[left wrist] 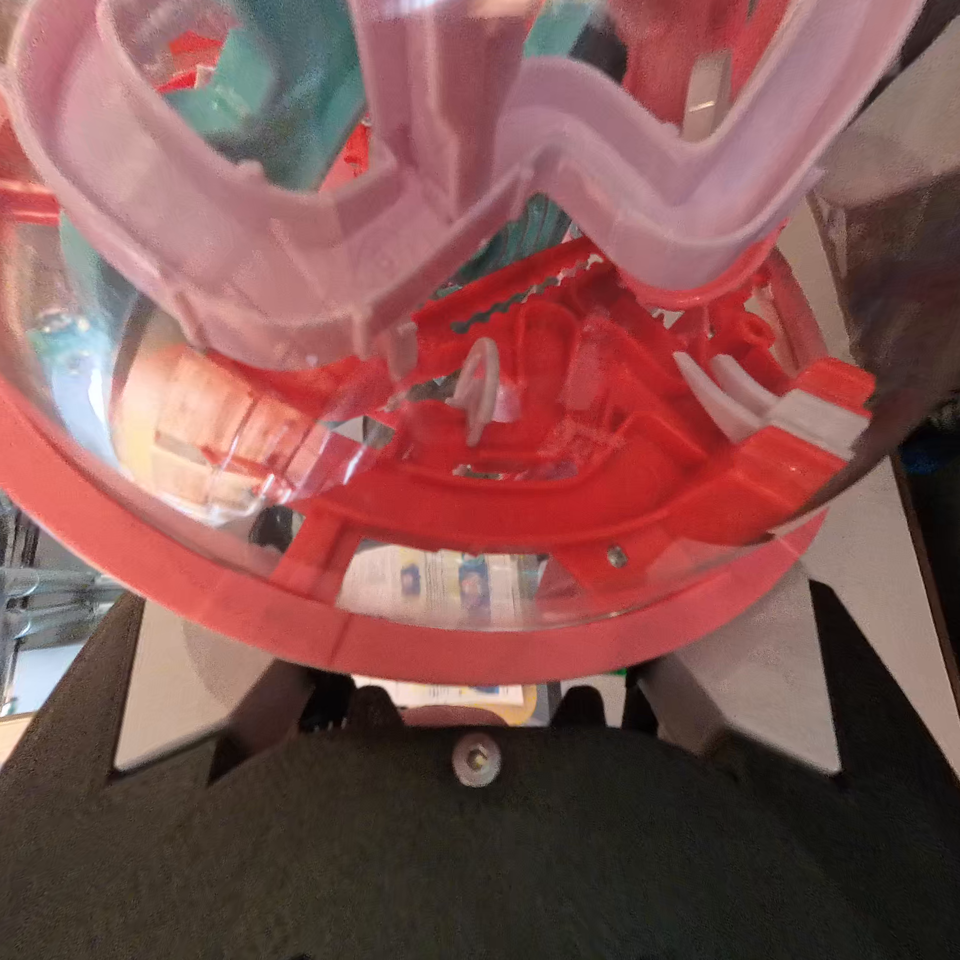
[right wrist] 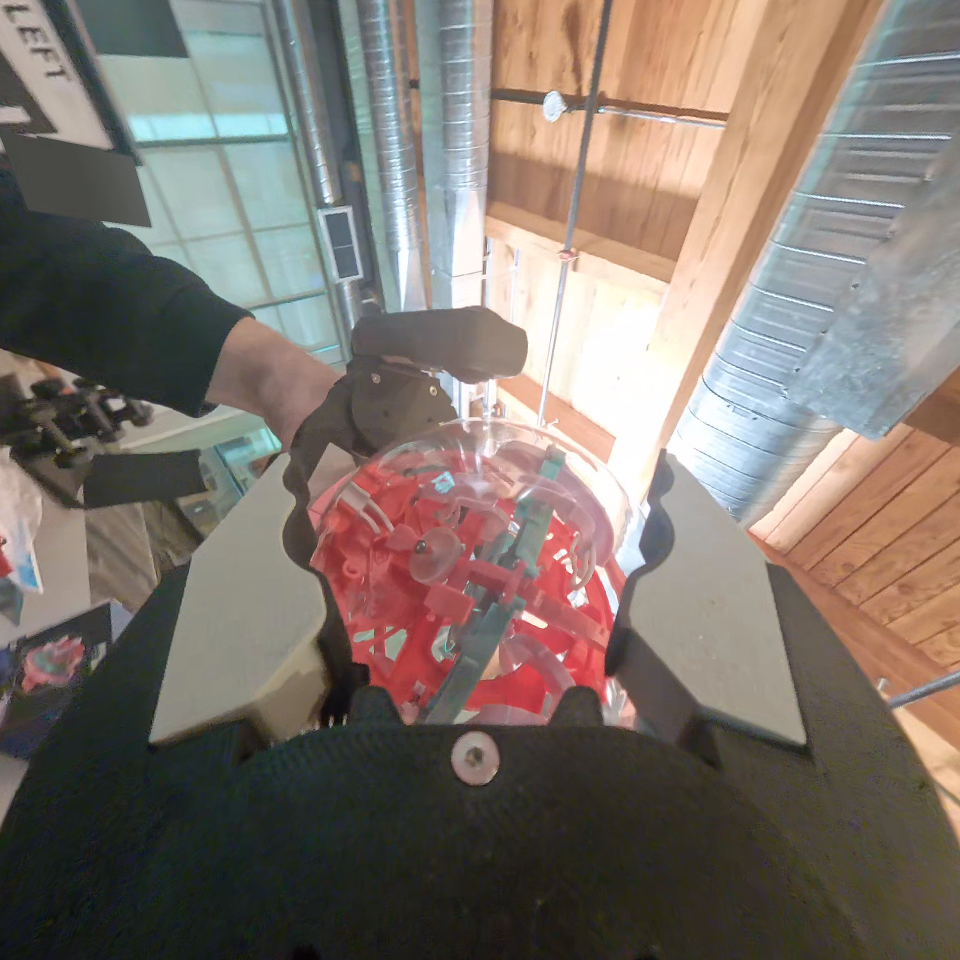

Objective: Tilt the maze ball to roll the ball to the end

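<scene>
Maze ball (right wrist: 462,571) gripped between right gripper (right wrist: 467,545) fingers; left gripper (left wrist: 478,436) fingertips hidden, grip unclear.

1 maze ball (right wrist: 462,571), clear, with red, pink and teal tracks inside. 1 small dark ball (right wrist: 421,545) on a track. 2 grippers: right (right wrist: 467,524), left (right wrist: 415,410). 1 hand (right wrist: 270,384). 3 ribbed metal ducts (right wrist: 462,156) overhead.
</scene>
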{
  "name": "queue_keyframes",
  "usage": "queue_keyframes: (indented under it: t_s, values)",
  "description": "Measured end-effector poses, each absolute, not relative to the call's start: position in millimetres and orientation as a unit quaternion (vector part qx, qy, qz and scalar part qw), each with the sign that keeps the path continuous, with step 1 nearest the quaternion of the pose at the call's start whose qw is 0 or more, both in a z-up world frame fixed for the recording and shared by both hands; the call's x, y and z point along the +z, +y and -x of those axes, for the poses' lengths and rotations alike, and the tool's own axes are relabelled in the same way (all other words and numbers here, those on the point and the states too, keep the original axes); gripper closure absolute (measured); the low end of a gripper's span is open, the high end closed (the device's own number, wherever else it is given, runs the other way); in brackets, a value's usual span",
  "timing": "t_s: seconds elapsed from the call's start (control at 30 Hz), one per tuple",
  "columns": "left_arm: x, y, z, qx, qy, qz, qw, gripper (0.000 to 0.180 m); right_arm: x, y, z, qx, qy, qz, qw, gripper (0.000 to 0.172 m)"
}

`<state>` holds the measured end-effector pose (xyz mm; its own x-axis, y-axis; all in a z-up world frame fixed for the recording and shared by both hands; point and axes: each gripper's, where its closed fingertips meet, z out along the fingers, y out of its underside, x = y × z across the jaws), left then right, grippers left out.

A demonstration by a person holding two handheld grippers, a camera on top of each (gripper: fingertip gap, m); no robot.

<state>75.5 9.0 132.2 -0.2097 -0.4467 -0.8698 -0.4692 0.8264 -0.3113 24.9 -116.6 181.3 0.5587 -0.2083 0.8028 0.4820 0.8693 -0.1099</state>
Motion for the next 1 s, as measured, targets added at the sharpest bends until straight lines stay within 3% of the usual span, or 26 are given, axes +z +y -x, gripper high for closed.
queue_keyframes:
  t_s: [0.2, 0.5, 0.67, 0.8, 0.87, 1.0]
  values:
    - [144.5, 5.1, -83.2, -0.086, 0.712, 0.236, 0.655, 0.031, 180.6, -108.5, -12.8, -0.25, -0.478, 0.156, 0.827, 0.043]
    - [199.0, -20.3, -54.8, -0.167, 0.601, 0.157, 0.765, 0.034, 213.3, -120.9, 15.0, -0.291, -0.515, 0.136, 0.795, 0.055]
    - [208.2, -36.2, -43.5, -0.206, 0.574, 0.131, 0.782, 0.034, 225.6, -141.3, 29.2, -0.274, -0.503, 0.124, 0.81, 0.052]
    - [210.2, -44.6, -41.2, -0.241, 0.564, 0.115, 0.782, 0.034, 217.2, -155.8, 50.8, -0.314, -0.544, 0.088, 0.773, 0.061]
    - [213.2, -49.8, -40.6, -0.266, 0.552, 0.11, 0.782, 0.034, 215.5, -159.2, 59.6, -0.326, -0.571, 0.1, 0.747, 0.079]
    - [223.8, -67.2, -33.1, -0.327, 0.518, 0.08, 0.786, 0.035, 227.8, -169.2, 70.3, -0.344, -0.573, 0.123, 0.734, 0.075]
